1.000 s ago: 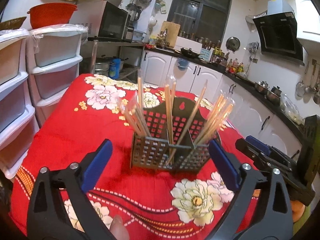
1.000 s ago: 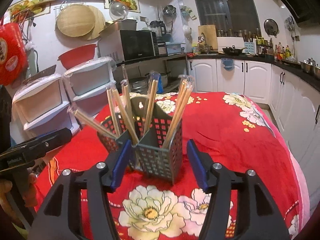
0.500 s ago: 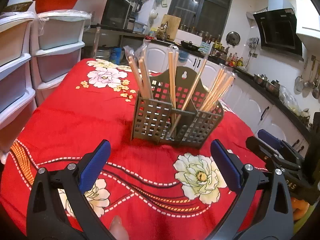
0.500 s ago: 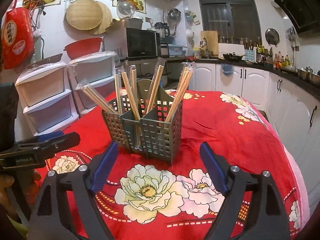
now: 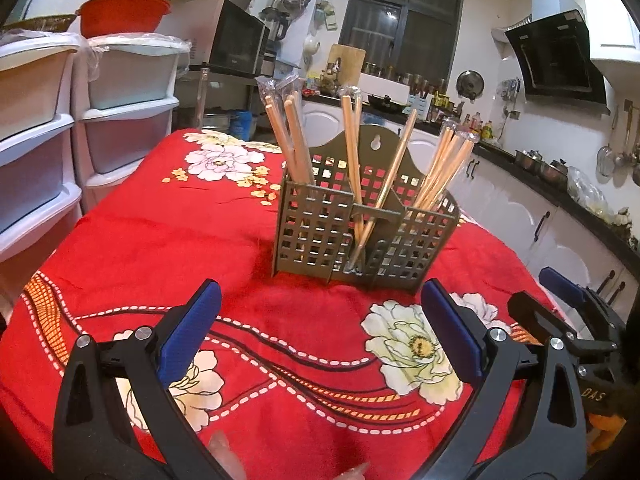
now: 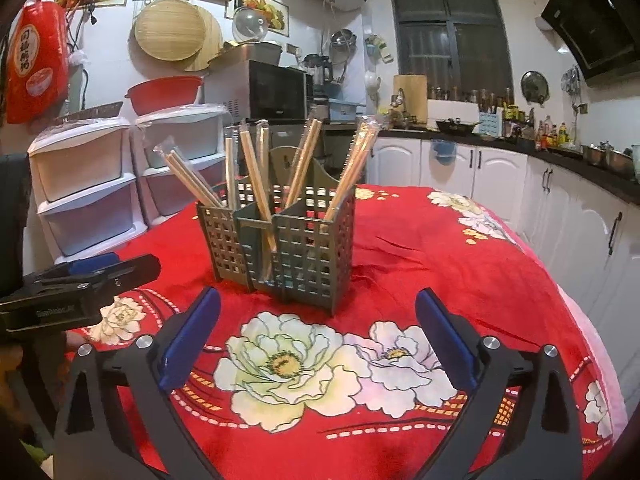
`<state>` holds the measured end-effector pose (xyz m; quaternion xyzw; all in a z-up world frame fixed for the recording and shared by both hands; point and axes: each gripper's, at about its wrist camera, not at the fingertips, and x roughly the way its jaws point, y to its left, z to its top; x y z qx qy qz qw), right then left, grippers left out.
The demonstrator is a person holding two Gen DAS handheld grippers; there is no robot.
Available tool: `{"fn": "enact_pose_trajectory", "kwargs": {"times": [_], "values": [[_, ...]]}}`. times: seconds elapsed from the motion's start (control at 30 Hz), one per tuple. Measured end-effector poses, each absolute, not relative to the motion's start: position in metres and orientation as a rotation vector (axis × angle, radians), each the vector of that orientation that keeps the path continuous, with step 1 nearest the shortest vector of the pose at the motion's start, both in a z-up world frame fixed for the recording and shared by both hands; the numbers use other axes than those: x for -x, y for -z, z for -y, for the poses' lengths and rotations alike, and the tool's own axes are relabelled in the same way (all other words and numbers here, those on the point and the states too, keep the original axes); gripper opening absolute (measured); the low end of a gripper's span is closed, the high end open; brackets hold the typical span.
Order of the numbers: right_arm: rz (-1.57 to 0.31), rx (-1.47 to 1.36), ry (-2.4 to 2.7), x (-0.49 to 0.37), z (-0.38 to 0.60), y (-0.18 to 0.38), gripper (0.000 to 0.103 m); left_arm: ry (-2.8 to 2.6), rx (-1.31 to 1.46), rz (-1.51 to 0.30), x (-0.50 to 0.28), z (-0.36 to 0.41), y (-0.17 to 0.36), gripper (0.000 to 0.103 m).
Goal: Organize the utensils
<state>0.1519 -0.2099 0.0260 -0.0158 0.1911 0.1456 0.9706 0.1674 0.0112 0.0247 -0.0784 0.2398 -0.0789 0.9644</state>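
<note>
Wooden chopsticks (image 6: 256,184) fill the holder (image 5: 360,232) mid-bench; both grippers have backed off, the right hand-held gripper (image 6: 316,340) opening empty, the left hand-held gripper (image 5: 320,336) wide and empty: sorting looks finished

We stand in a kitchen at night: a dark window (image 6: 452,36) at twelve o'clock, white cabinets (image 6: 472,168) under a black counter (image 6: 560,156) running toward three. At nine o'clock plastic drawers (image 6: 84,196) stack against the white wall, with a microwave (image 6: 276,90) at eleven.
</note>
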Motion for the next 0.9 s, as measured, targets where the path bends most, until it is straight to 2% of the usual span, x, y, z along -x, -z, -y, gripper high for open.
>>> {"fn": "enact_pose_trajectory", "kwargs": {"times": [0.3, 0.9], "values": [[-0.291, 0.034, -0.244, -0.144, 0.217, -0.019, 0.096, 0.147, 0.153, -0.453, -0.165, -0.011, -0.017, 0.091], [-0.293, 0.023, -0.235, -0.142, 0.220, -0.017, 0.096, 0.115, 0.111, -0.424, -0.162, -0.006, -0.013, 0.091]]}}
